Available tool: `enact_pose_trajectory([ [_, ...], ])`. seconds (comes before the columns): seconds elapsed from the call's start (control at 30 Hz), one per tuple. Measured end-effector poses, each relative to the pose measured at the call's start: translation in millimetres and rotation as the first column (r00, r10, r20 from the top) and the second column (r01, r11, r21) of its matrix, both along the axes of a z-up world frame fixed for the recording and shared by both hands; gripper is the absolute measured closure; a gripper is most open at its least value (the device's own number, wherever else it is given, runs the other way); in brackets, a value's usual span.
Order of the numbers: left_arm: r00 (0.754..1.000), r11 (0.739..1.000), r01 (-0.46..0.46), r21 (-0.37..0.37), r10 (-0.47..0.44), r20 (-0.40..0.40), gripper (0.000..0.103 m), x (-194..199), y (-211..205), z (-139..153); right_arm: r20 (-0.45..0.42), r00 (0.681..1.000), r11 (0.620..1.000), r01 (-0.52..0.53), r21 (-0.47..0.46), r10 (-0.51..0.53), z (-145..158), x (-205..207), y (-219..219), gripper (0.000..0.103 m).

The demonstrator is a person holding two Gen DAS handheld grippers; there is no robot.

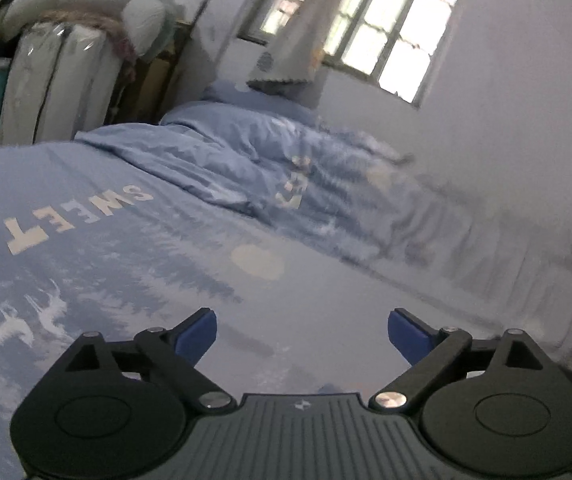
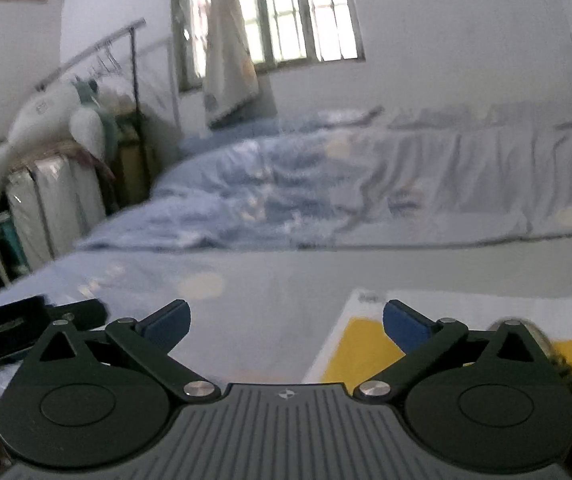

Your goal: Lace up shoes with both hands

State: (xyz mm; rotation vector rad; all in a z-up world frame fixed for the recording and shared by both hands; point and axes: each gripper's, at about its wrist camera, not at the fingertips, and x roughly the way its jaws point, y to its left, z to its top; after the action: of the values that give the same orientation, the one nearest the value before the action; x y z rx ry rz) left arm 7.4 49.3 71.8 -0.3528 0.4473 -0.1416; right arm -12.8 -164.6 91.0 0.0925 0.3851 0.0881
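1. The left gripper (image 1: 302,334) hovers over the bed (image 1: 126,248), jaws wide and empty.
2. The right gripper (image 2: 284,322) hovers beside a yellow-and-white sheet (image 2: 359,350), jaws wide and empty.
3. No shoe is visible; laces are probably soft and slippery, best pinched near their tips.

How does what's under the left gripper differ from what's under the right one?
The left gripper hangs over plain blue bedsheet printed SWEET; the right gripper has a yellow-and-white sheet beside it. A dark object sits left of the right gripper; none shows by the left. Both have their jaws open and empty.
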Motion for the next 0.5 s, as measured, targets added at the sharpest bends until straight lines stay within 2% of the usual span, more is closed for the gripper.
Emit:
enact_pose_trajectory([
  [0.07,1.0,0.999,0.012,0.05,-0.011,-0.015,0.008,2.1,-0.7,-8.0,-0.035,0.999,1.0,0.016,0.0,-0.016,-14.6,7.1,3.4,0.0],
  [0.2,0.998,0.999,-0.005,0.045,0.008,-0.057,0.008,8.4,2.2,-19.5,-0.094,0.995,1.0,0.017,-0.003,-0.017,-44.6,14.3,8.1,0.0],
  [0.4,0.994,0.992,0.022,0.122,-0.009,-0.106,0.008,14.7,-8.9,-38.2,-0.193,0.98,0.994,0.03,-0.102,-0.05,-80.2,30.8,9.0,0.0],
  [0.47,0.989,0.988,0.048,0.144,-0.027,-0.144,0.008,18.8,-16.5,-46.3,-0.244,0.967,0.99,0.039,-0.136,-0.072,-89.5,36.4,6.2,0.0],
  [0.5,0.986,0.986,0.062,0.154,-0.037,-0.164,0.008,20.9,-20.5,-49.9,-0.241,0.968,0.99,0.032,-0.14,-0.065,-90.1,36.1,5.4,0.0],
])
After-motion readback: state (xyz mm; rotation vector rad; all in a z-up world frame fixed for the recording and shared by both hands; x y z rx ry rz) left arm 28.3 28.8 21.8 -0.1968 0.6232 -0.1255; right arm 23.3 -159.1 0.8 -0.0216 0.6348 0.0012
